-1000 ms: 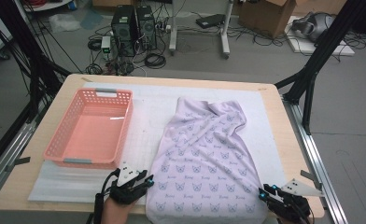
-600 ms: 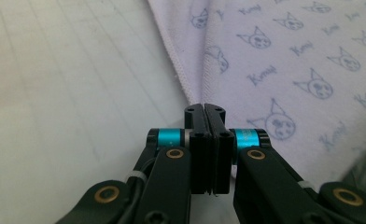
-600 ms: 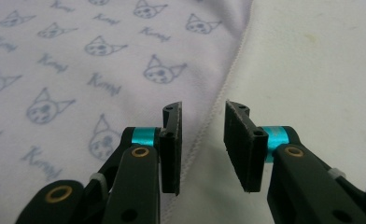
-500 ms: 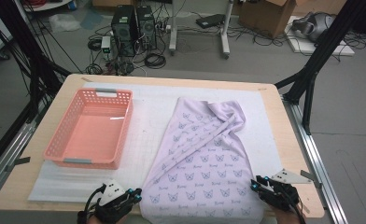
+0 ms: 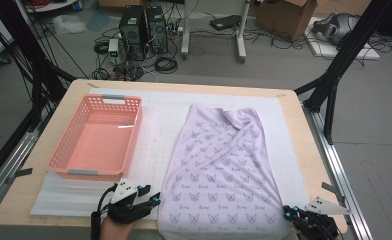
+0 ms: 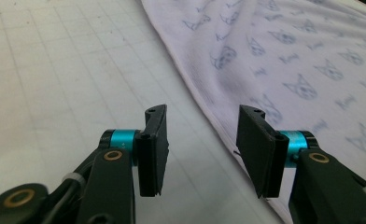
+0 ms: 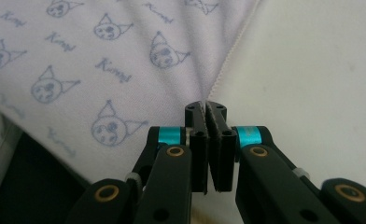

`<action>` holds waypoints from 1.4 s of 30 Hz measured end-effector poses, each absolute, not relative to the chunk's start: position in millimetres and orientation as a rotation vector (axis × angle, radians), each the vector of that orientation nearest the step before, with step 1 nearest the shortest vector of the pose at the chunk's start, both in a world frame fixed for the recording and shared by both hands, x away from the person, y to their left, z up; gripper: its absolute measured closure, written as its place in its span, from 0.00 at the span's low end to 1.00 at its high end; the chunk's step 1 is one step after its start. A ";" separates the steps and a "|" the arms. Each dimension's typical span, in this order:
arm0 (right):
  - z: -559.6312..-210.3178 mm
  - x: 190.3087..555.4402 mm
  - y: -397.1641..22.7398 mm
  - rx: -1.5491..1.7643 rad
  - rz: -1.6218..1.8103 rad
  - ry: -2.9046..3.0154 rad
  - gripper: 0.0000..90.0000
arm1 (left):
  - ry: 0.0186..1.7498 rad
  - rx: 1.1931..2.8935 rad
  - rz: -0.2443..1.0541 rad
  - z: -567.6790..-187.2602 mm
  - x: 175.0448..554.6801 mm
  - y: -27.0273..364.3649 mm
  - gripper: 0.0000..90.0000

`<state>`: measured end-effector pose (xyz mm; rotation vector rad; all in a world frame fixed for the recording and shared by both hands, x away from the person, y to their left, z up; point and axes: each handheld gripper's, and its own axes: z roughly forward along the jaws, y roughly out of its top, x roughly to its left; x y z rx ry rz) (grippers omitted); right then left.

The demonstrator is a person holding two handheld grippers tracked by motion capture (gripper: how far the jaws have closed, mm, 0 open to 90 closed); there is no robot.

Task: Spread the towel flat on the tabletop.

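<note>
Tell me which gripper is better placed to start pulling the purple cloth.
Right. The right gripper is already shut on the purple cloth's near edge, while the left gripper has just been opening beside the hem, nothing between its jaws.

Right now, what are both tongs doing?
Left tongs: open, have just been opening, nothing between them, beside the cloth edge.
Right tongs: have just closed, shut on the cloth's edge.

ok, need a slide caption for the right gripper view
Right gripper shut on the hem of the lilac cat-print cloth over the white mat.
</note>
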<state>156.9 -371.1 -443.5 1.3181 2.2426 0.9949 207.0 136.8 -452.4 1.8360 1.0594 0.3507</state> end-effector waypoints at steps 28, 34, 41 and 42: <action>-443.5 178.6 -362.2 1.328 1.076 2.151 0.80 | 1.107 1.940 0.435 -451.7 183.2 138.3 0.96; -446.4 194.4 -342.0 1.305 1.080 2.186 0.79 | 1.092 1.881 0.398 -454.9 187.9 140.9 0.78; -447.9 196.5 -340.7 1.327 1.051 2.205 0.98 | 1.069 1.832 0.395 -453.2 200.2 140.4 0.65; -447.3 193.6 -343.9 1.326 1.037 2.204 0.98 | 1.076 1.828 0.390 -453.8 202.0 140.2 0.63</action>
